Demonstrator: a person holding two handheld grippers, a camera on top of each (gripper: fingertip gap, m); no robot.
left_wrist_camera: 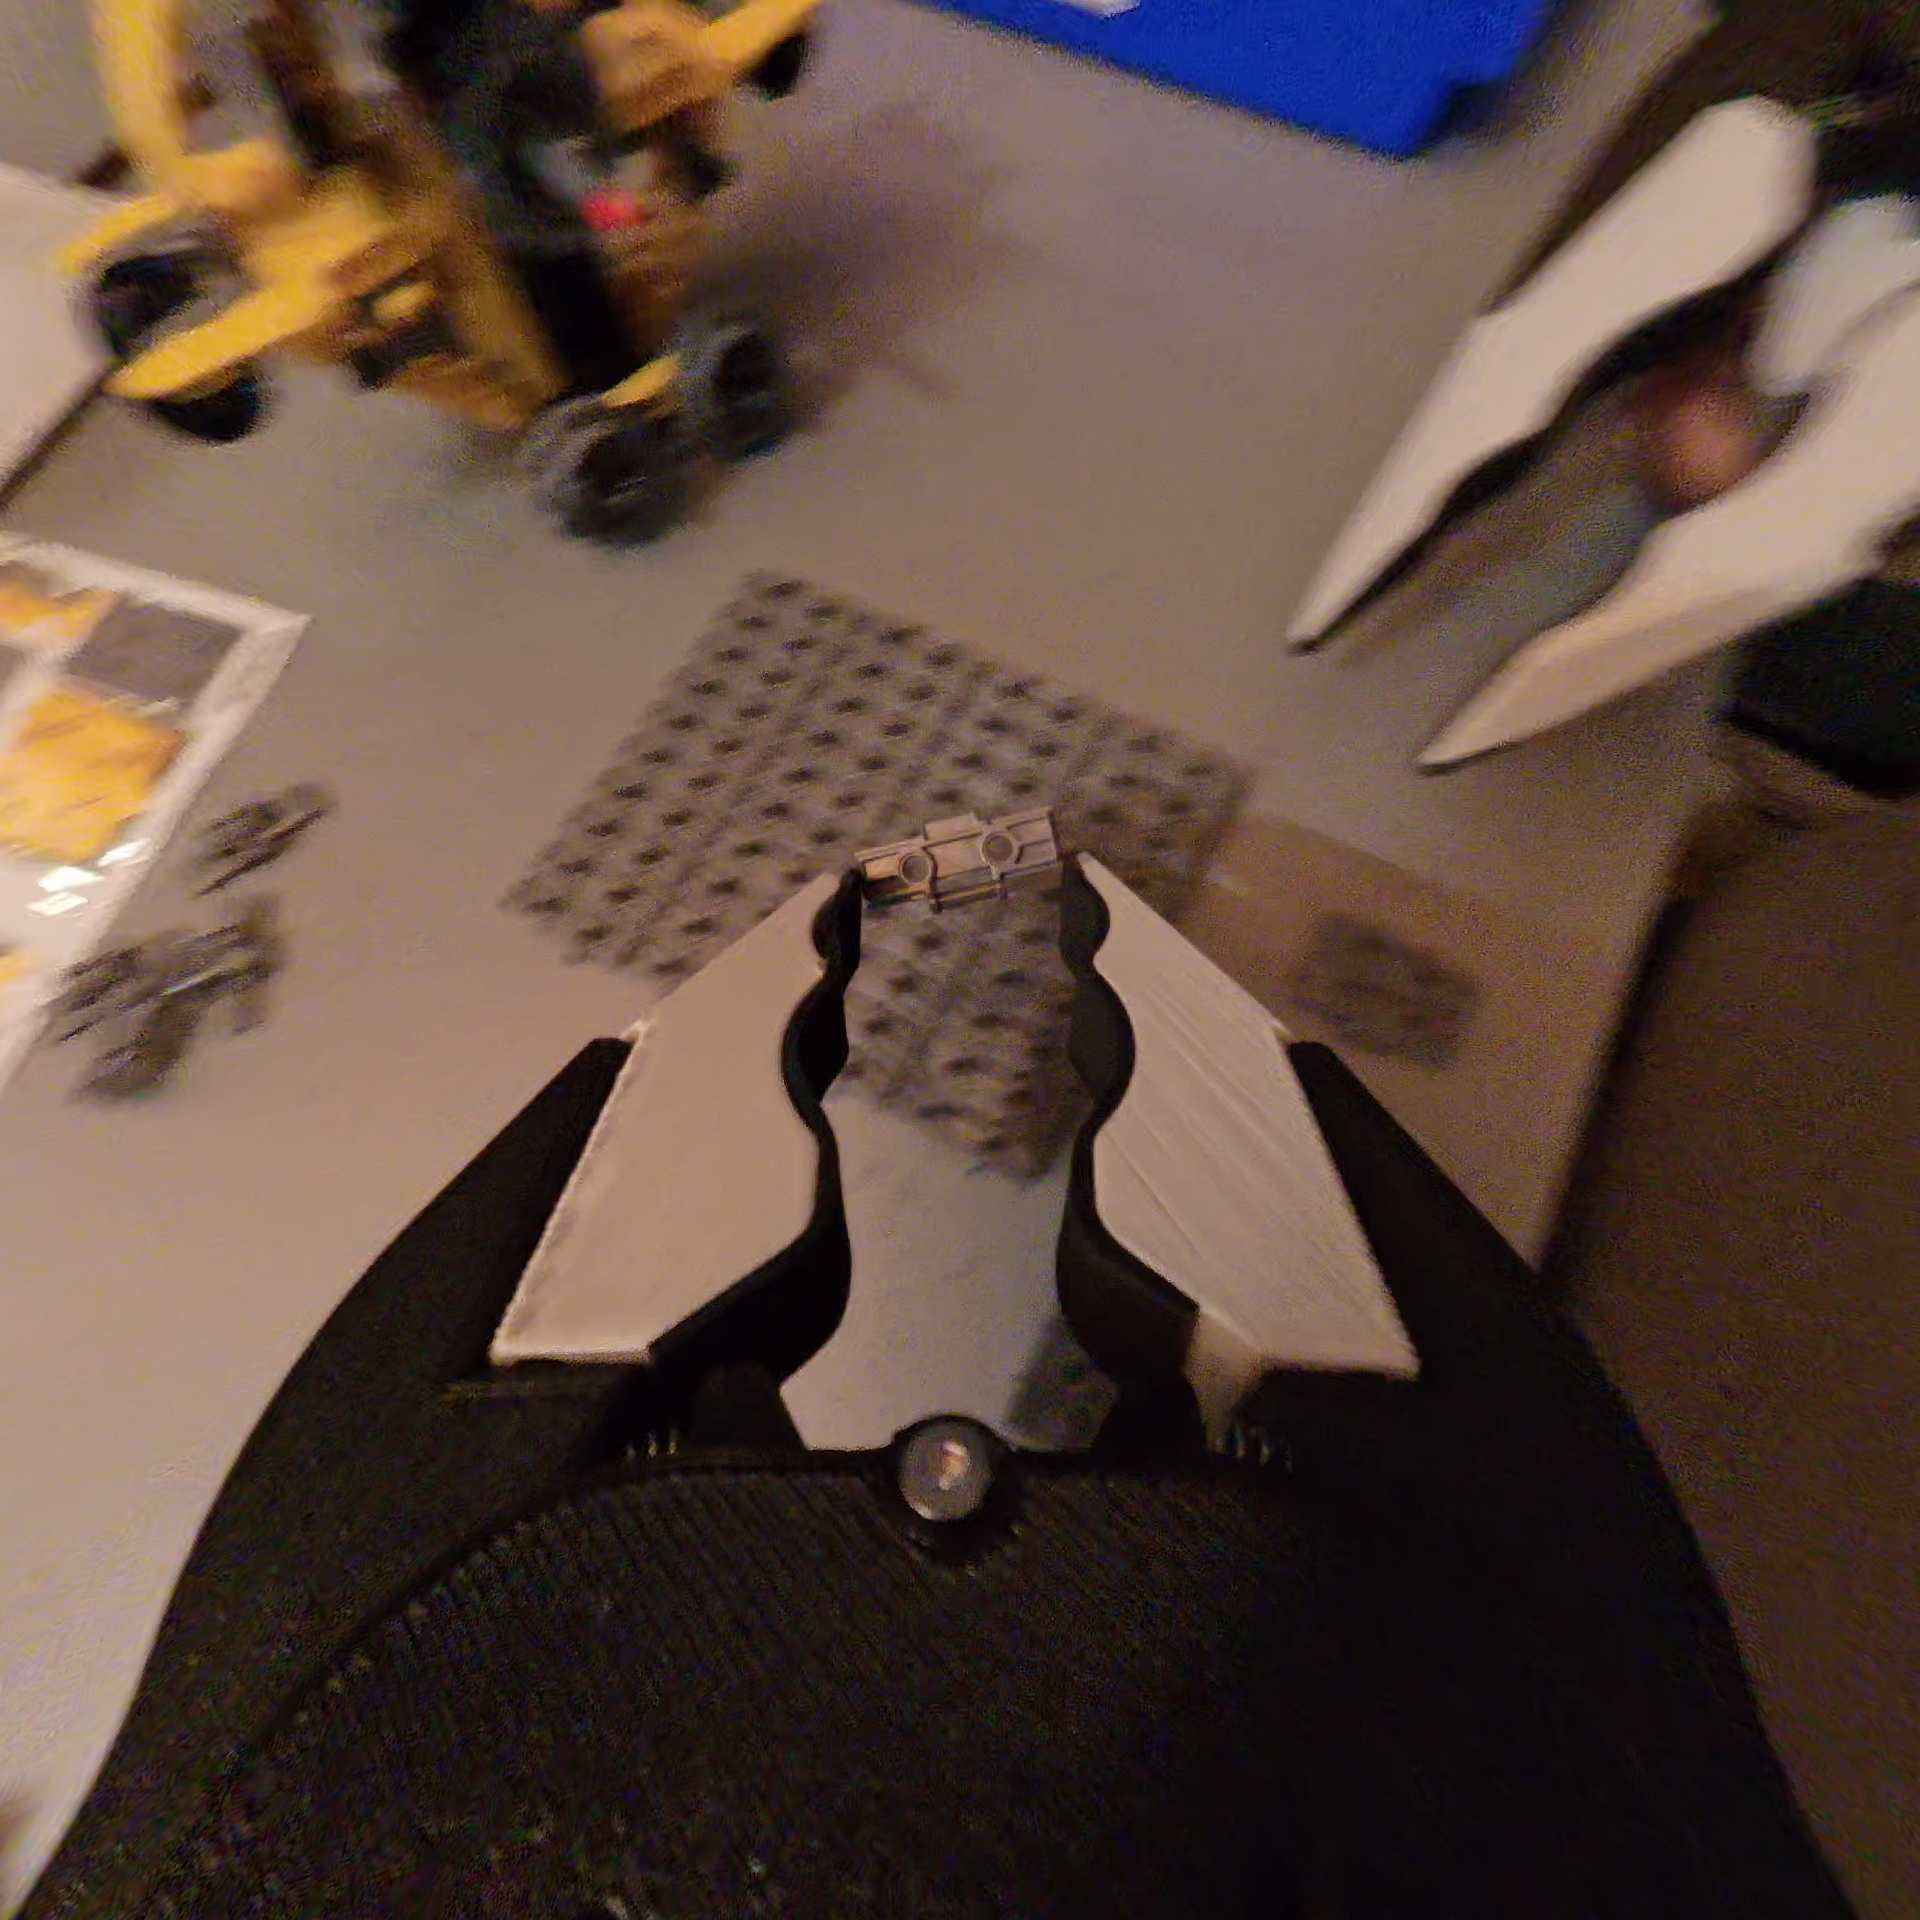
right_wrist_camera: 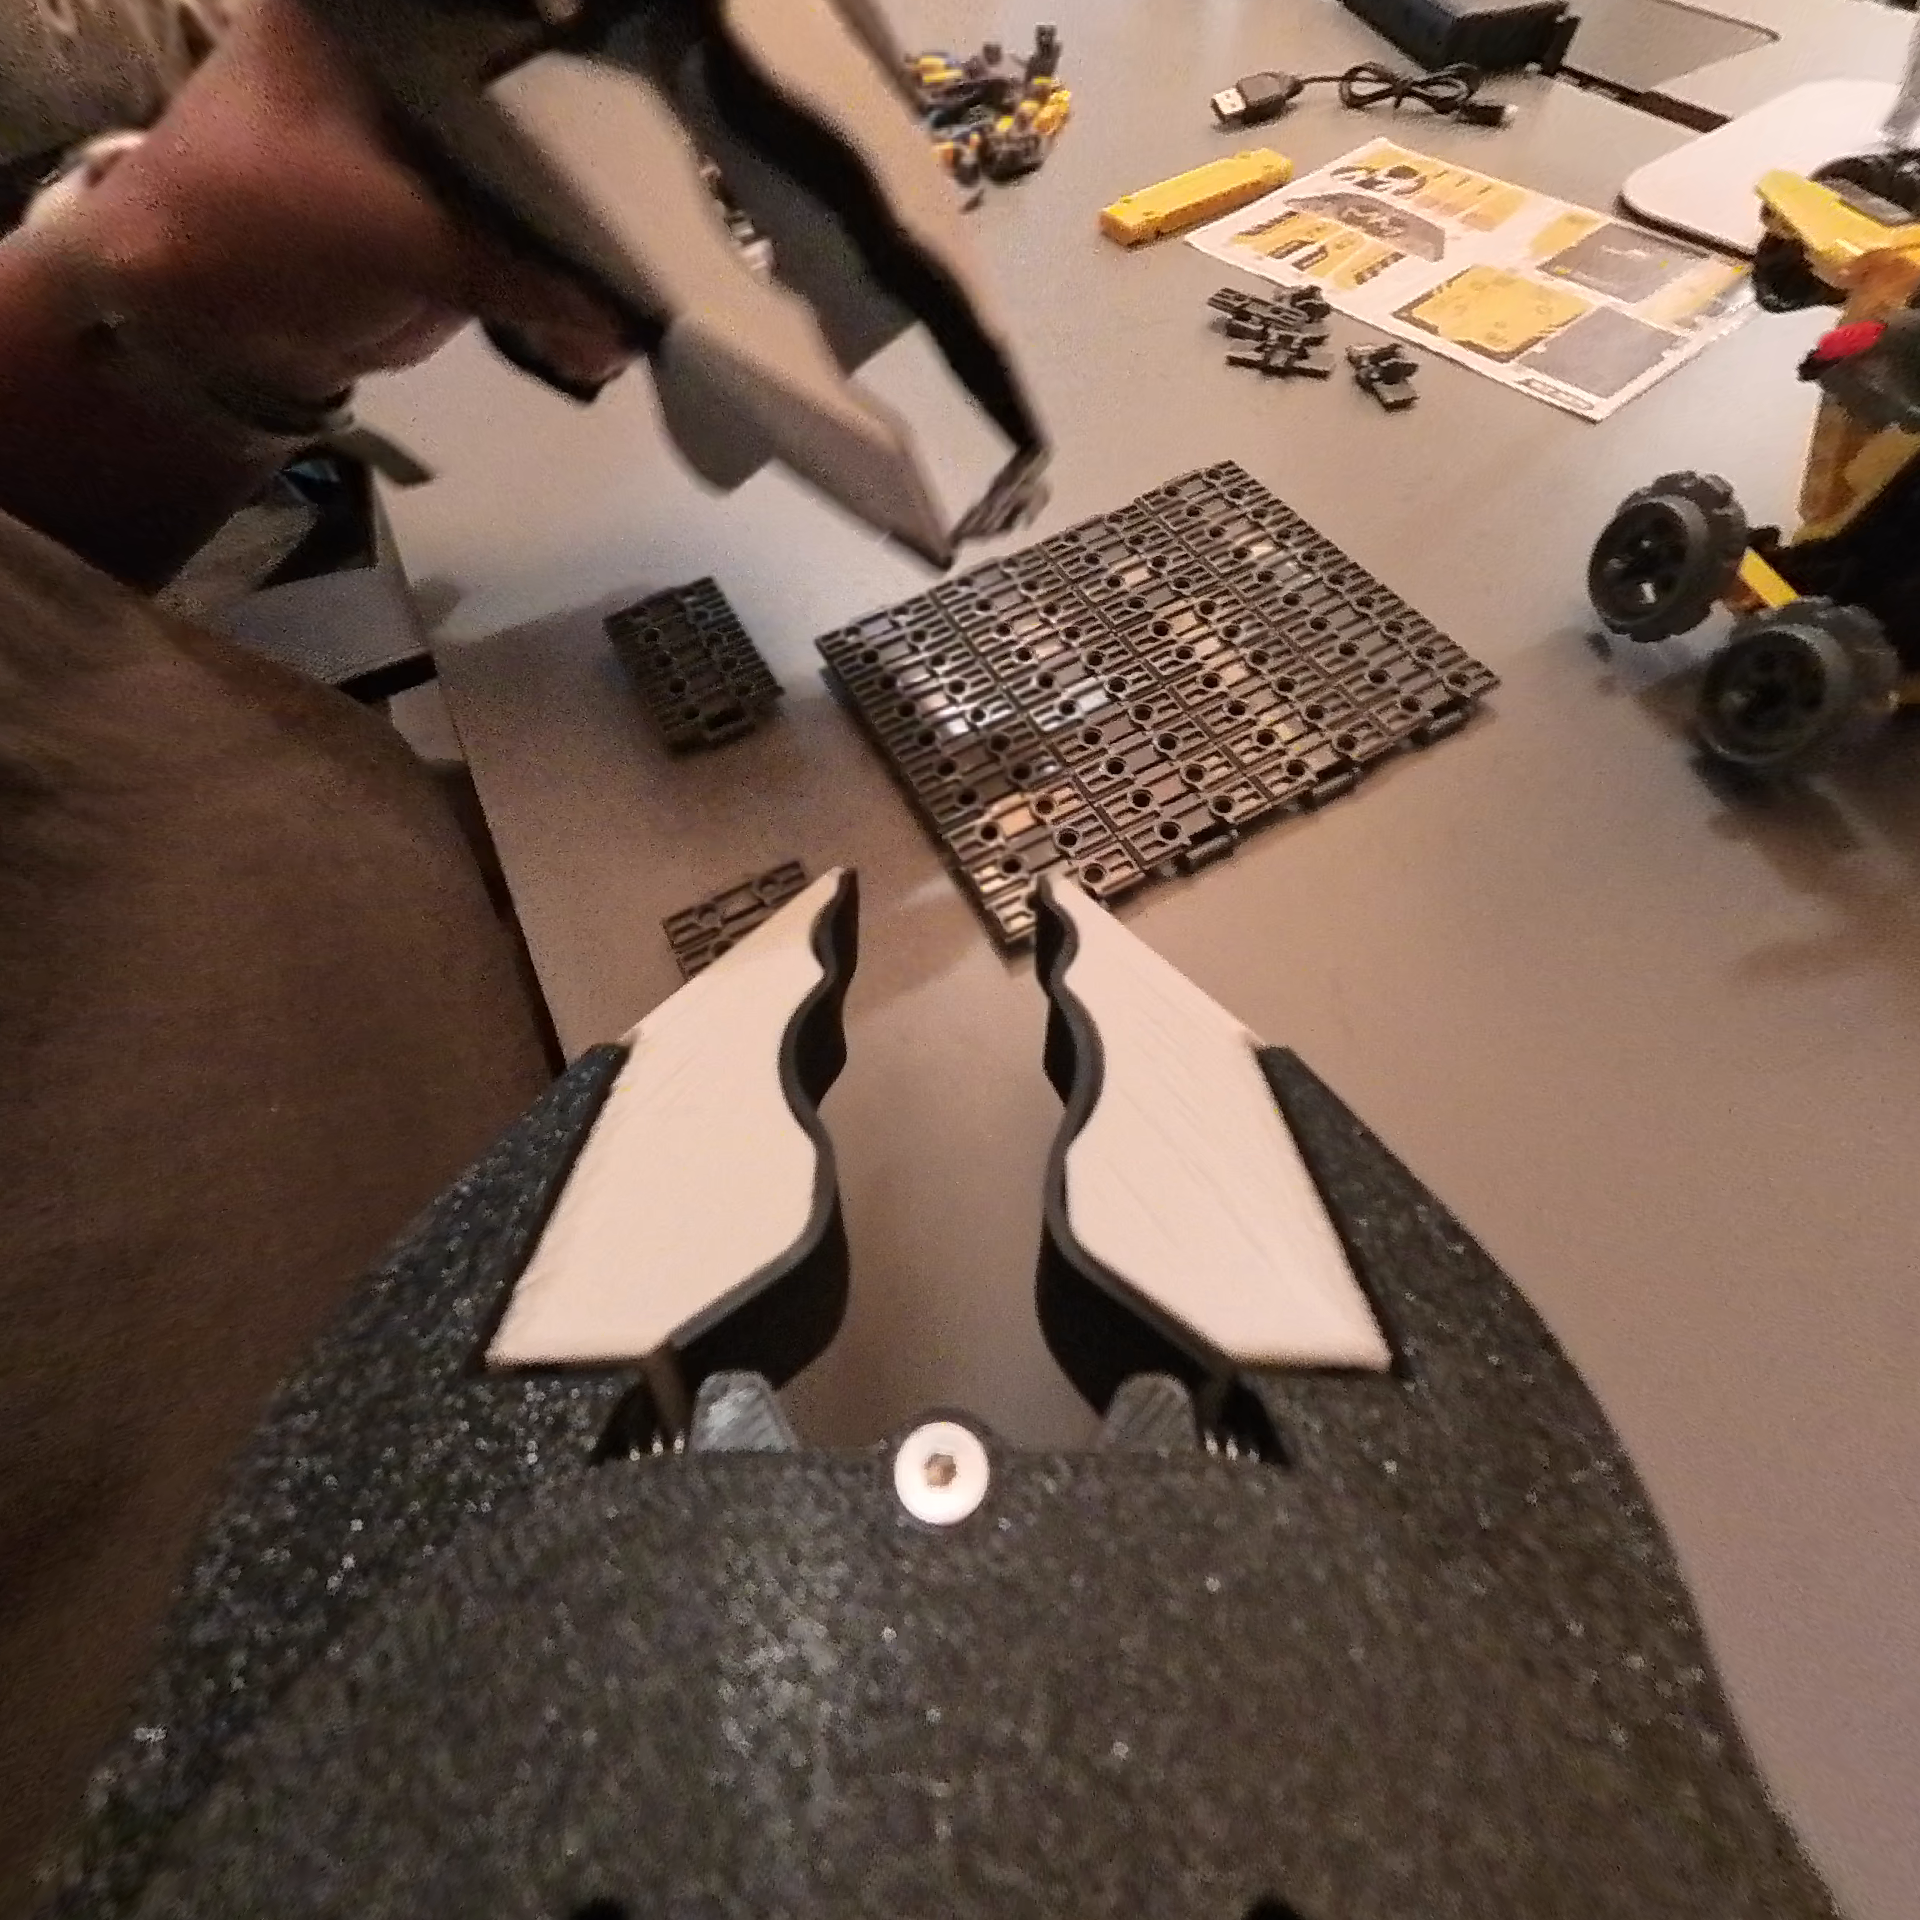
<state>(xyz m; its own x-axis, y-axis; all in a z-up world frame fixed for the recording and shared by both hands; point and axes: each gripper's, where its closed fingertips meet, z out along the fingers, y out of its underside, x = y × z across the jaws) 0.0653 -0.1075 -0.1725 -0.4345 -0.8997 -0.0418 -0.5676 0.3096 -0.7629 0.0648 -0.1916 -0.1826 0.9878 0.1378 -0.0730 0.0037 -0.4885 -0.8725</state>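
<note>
Grey surface (right_wrist_camera: 1351, 1039) lies bare right of your right gripper (right_wrist_camera: 948, 902), its fingers parted and empty by the track mat's (right_wrist_camera: 1153, 686) near edge. Your left gripper (left_wrist_camera: 961, 871) pinches a grey track link (left_wrist_camera: 961, 864) above the mat.

- Grey table (right_wrist_camera: 1351, 1039).
- Black linked track mat (right_wrist_camera: 1153, 696), a short track stack (right_wrist_camera: 694, 677) beside it.
- Instruction sheet (right_wrist_camera: 1475, 270), yellow wheeled model (right_wrist_camera: 1787, 582), USB cable (right_wrist_camera: 1361, 88).

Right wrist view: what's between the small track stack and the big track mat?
Bare grey table only, between small stack and big mat; the right wrist view shows it.
</note>
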